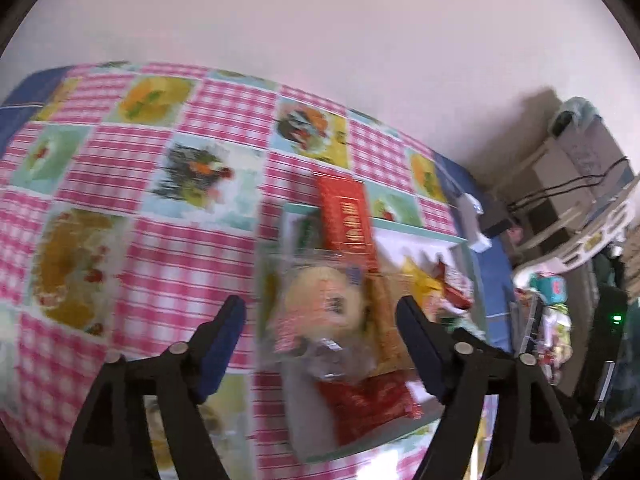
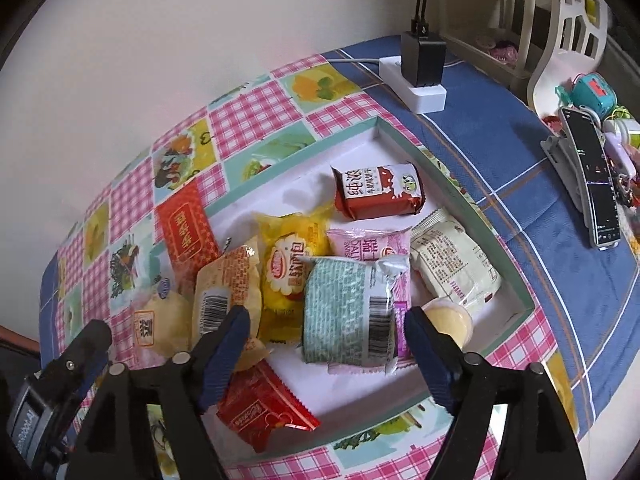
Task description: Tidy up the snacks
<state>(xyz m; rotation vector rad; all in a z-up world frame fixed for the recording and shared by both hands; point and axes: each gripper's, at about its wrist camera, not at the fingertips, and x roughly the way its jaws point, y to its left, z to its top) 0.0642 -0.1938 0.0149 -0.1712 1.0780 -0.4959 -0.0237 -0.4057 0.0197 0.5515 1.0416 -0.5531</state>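
A shallow white tray with a teal rim lies on the table and holds several snack packs: a brown pack, a yellow pack, a pink pack, a cream pack, an orange pack and a red pack. My right gripper is open over a teal pack. My left gripper is open above a clear-wrapped round bun at the tray's left edge; that view is blurred. A red box leans over the tray's far rim.
The table wears a pink checked cloth with fruit pictures. A white power strip with a black charger sits at the back. A phone on a stand, toys and a white rack crowd the right side. A wall runs behind.
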